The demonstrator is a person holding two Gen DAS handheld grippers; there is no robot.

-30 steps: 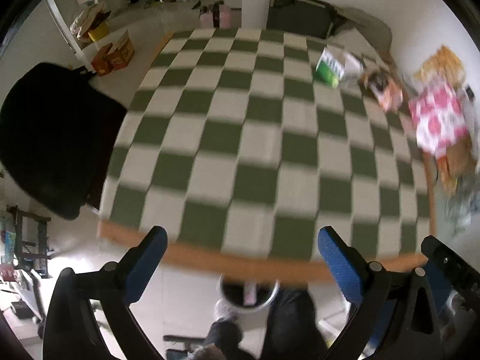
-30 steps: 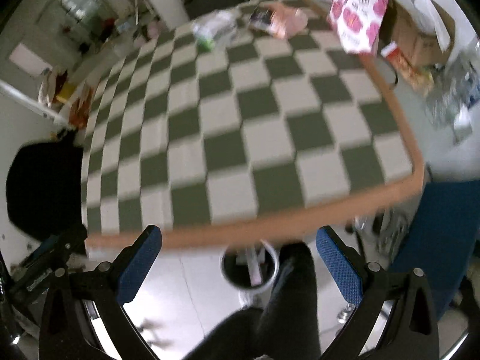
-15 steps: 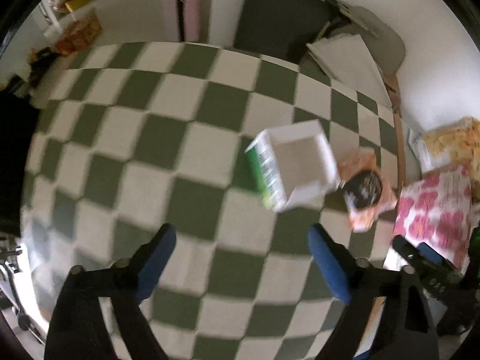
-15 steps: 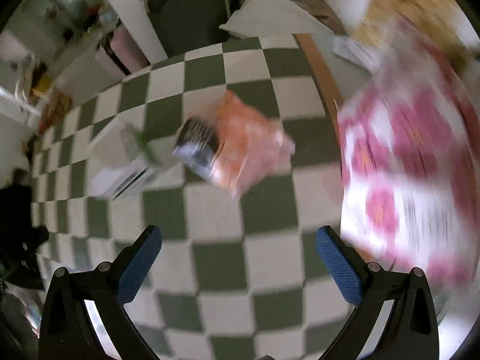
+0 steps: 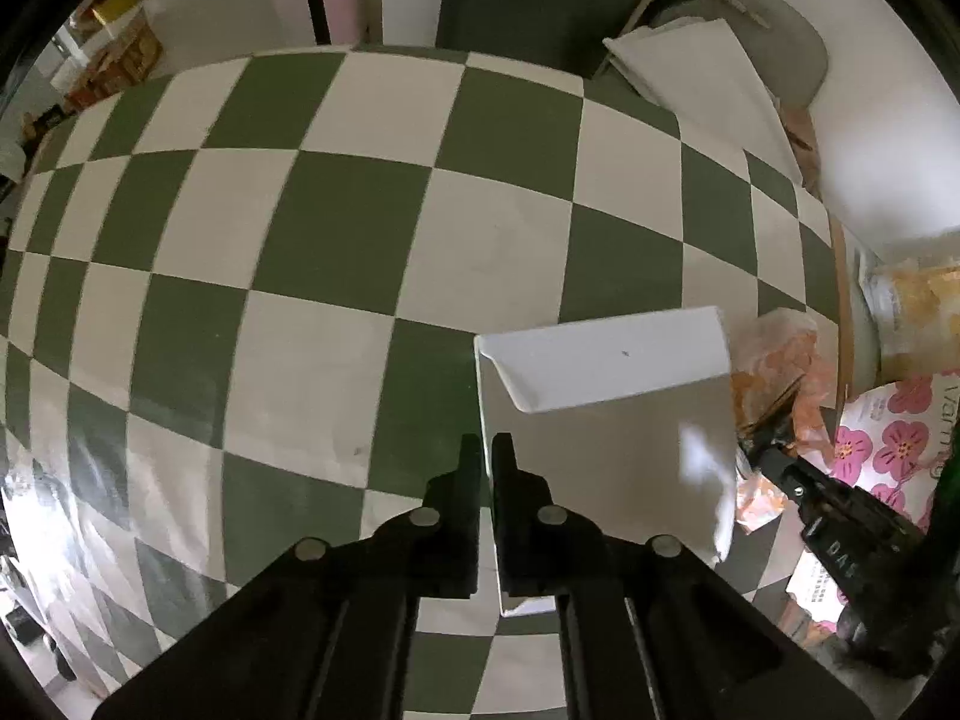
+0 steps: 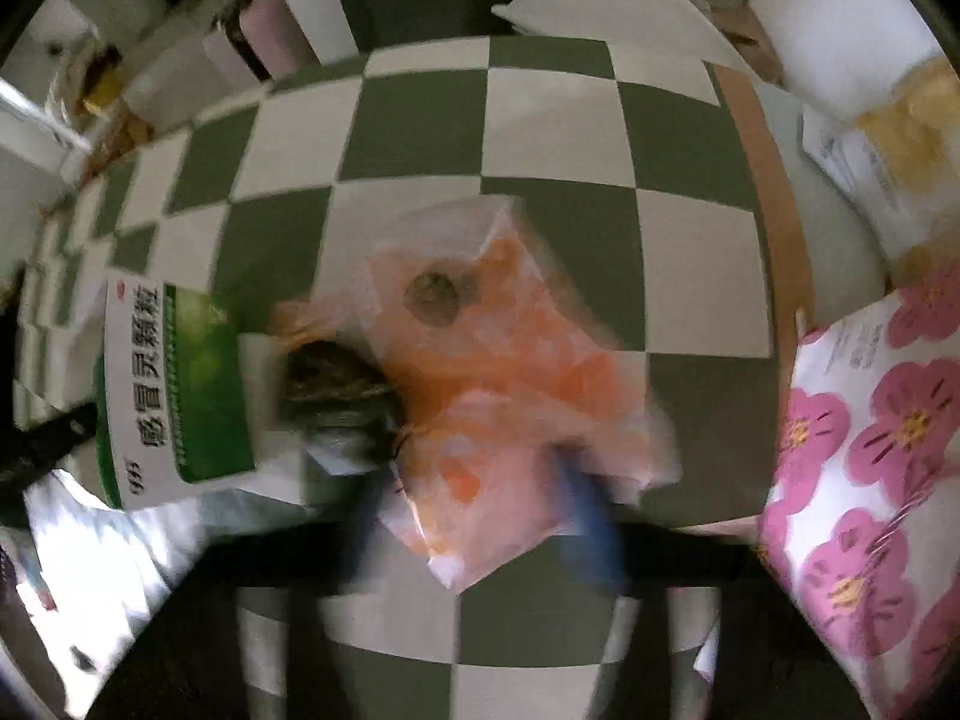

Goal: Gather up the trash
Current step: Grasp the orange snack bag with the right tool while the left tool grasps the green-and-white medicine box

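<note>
White cardboard: an open box point(image 5: 606, 420), green-printed on one face, lying on the green-and-white checked table point(image 5: 336, 228) toward its right edge. The left gripper point(image 5: 486, 450) is clamped on the box's thin left wall, one finger inside and one outside. Orange-and-white plastic wrapper point(image 6: 498, 384): crumpled, just beside the box on its right, a dark bundle tucked at its left end. The right gripper point(image 6: 480, 516) points down over the wrapper's near end, jaws closing with the plastic between them; motion blur hides whether the pads press it yet, though they appear to. Pink-flowered white bag point(image 6: 864, 480): off the table's right edge. Pale folded sheet point(image 5: 702, 72): past the far right corner.
</note>
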